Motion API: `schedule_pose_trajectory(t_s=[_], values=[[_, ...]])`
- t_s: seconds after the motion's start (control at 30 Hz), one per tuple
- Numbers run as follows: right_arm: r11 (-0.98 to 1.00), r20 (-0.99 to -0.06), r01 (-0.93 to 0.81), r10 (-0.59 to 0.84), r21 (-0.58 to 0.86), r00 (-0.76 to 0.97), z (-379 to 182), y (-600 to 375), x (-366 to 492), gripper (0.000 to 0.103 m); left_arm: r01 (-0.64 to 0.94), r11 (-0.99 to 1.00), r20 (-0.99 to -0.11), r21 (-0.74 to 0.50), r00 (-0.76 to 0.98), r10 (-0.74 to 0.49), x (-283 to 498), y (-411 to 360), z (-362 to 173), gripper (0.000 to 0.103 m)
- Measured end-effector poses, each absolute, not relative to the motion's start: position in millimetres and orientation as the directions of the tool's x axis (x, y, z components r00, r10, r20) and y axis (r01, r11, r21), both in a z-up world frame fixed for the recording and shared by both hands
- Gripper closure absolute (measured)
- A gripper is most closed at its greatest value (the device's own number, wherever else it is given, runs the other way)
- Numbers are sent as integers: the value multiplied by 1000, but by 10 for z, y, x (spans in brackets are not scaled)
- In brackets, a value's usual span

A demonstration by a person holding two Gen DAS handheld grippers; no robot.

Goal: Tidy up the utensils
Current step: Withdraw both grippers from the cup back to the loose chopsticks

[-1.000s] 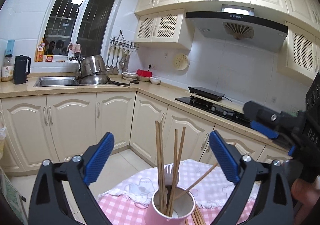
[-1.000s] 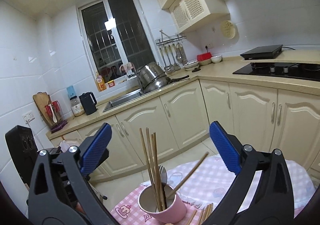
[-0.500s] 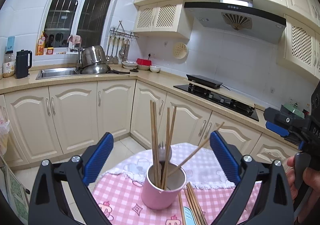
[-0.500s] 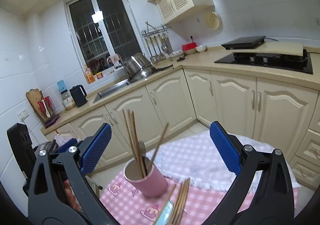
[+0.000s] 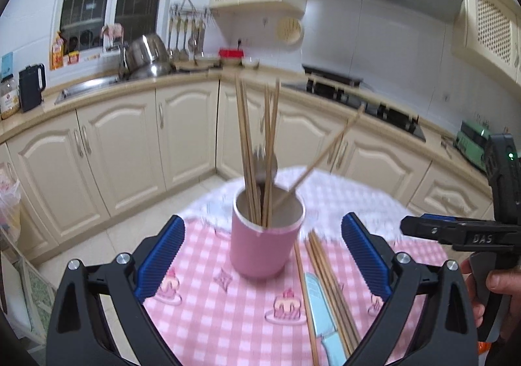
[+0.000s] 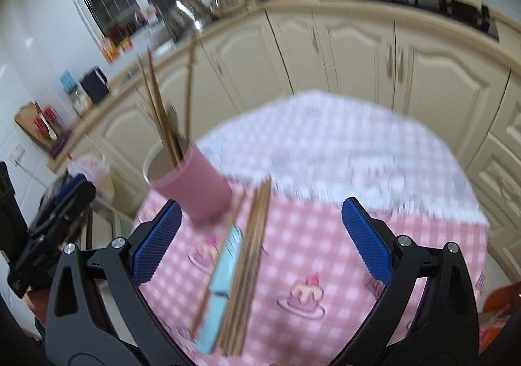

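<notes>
Both tongs wide open, holding nothing. Left tongs [image 5: 260,255] hover over near edge of round table with pink checked cloth [image 5: 208,310], blue pads either side of tall pink cup [image 5: 265,237]. Cup stands upright near table middle, holds wooden chopsticks [image 5: 257,151] and metal spoon [image 5: 263,164]. Loose bundle of wooden chopsticks [image 6: 247,265] lies flat on cloth just beside cup, light blue knife [image 6: 221,284] touching it. Right tongs [image 6: 260,242] hover above bundle. Right view blurry.
</notes>
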State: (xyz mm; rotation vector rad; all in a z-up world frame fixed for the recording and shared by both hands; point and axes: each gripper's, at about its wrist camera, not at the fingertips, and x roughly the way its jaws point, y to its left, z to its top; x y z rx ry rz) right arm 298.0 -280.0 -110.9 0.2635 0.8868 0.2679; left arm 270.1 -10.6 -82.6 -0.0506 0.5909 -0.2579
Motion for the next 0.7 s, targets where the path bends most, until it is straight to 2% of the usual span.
schedule_pose_trajectory(t_s=[0.23, 0.43, 0.7], values=[[944, -849, -105, 327, 313, 415, -1467, -2729, 3125, 6, 248, 967, -703, -60, 677, -217, 2832, -303, -1194, 8], [942, -887, -102, 335, 319, 318, -1709, -2687, 3218, 6, 292, 956, -819, -24, 543, -186, 3043, -504, -1535, 8], [939, -894, -79, 342, 334, 290, -1790, -2772, 3215, 6, 335, 941, -886, 37, 447, -125, 3154, -737, -1938, 8]])
